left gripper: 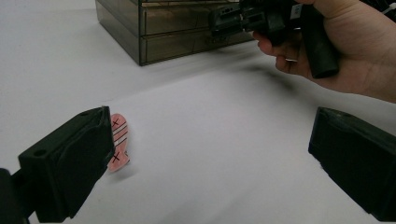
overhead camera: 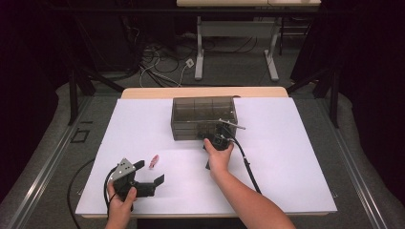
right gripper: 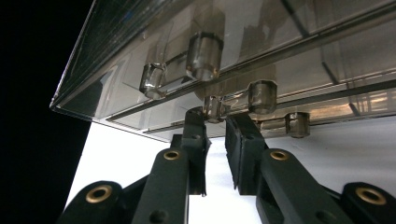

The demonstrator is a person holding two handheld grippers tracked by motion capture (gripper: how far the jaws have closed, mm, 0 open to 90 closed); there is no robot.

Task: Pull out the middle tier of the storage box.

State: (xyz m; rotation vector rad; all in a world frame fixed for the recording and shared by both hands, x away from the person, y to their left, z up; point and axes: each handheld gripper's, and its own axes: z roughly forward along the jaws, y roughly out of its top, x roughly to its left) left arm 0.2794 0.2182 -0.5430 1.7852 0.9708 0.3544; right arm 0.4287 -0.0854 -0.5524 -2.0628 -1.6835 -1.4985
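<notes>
I have the white-covered worktop [overhead camera: 286, 157] under both hands, and toward its far side sits the smoky, translucent plastic drawer box [overhead camera: 204, 117], two drawers high as seen from the left claw view. My right claw [right gripper: 215, 122] is pressed up to the front of that box: its jaws are nearly together, pinching a small clear cylindrical drawer knob [right gripper: 214, 108] on the lower drawer front (other knobs of the same kind stand just beside it and above). My right hand [overhead camera: 218, 155] grips the tool from behind, its cable trailing toward me. My left claw [overhead camera: 149, 172] rests near the front left of the worktop, jaws spread wide and holding nothing. Just beyond it lies a small pink flat tag with black lines and crosses [left gripper: 118, 141], close to one jaw, well apart from the box.
</notes>
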